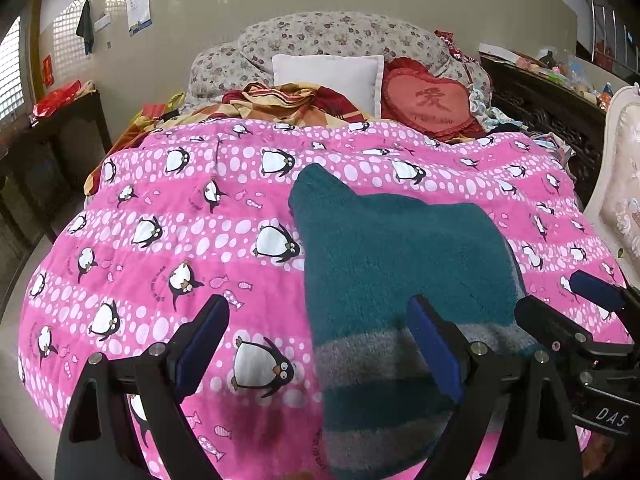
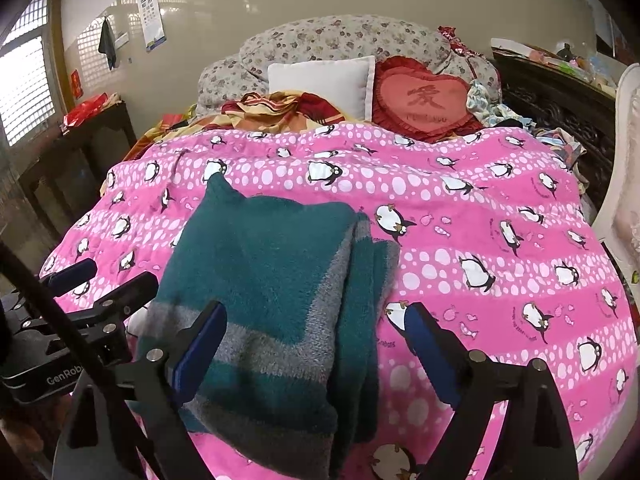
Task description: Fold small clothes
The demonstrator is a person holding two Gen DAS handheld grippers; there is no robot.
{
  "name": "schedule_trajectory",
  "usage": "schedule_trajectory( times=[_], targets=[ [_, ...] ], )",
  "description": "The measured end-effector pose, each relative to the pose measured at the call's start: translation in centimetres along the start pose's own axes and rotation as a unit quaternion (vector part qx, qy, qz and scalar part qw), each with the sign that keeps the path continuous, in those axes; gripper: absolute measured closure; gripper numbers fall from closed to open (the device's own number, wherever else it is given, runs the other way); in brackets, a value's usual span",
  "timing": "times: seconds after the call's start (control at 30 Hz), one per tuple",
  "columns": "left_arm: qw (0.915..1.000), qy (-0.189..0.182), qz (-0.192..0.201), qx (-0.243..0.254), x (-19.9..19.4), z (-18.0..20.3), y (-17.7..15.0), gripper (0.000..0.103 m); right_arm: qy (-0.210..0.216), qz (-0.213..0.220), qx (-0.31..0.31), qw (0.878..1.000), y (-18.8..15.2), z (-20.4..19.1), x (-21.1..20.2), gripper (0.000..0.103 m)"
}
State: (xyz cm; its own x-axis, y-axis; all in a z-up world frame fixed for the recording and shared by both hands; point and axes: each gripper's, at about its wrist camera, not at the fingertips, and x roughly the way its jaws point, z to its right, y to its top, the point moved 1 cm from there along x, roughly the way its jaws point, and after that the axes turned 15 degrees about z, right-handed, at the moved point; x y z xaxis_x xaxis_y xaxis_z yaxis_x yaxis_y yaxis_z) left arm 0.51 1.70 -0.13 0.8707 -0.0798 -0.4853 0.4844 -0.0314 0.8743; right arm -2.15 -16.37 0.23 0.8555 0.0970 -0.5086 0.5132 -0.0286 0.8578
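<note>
Both jaws stand wide open and hold nothing: the left gripper [image 1: 318, 338] hangs over the pink penguin blanket [image 1: 168, 216], the right gripper [image 2: 316, 342] beside it. A folded teal and grey garment [image 2: 264, 280] lies flat on that blanket, under the left gripper's right finger and between the right gripper's fingers, toward its left finger, touched by neither.

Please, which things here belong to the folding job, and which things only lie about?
Job: teal and grey garment; left tongs, open; right tongs, open.

Lying about: penguin blanket; white pillow; heart cushion; floral quilt.
</note>
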Motion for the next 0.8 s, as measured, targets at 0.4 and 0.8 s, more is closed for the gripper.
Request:
schedule_trajectory(
  times=[0.4,0.8],
  targets=[
    [1.0000,-0.002,-0.004,0.002,0.15,0.08,-0.24,0.013,0.001,-0.002,0.000,1.000,-0.04,-0.03,0.13,0.009],
    [1.0000,-0.003,-0.004,0.003,0.24,0.28,-0.27,0.013,0.002,-0.002,0.000,1.000,-0.07,-0.07,0.22,0.009]
  ],
)
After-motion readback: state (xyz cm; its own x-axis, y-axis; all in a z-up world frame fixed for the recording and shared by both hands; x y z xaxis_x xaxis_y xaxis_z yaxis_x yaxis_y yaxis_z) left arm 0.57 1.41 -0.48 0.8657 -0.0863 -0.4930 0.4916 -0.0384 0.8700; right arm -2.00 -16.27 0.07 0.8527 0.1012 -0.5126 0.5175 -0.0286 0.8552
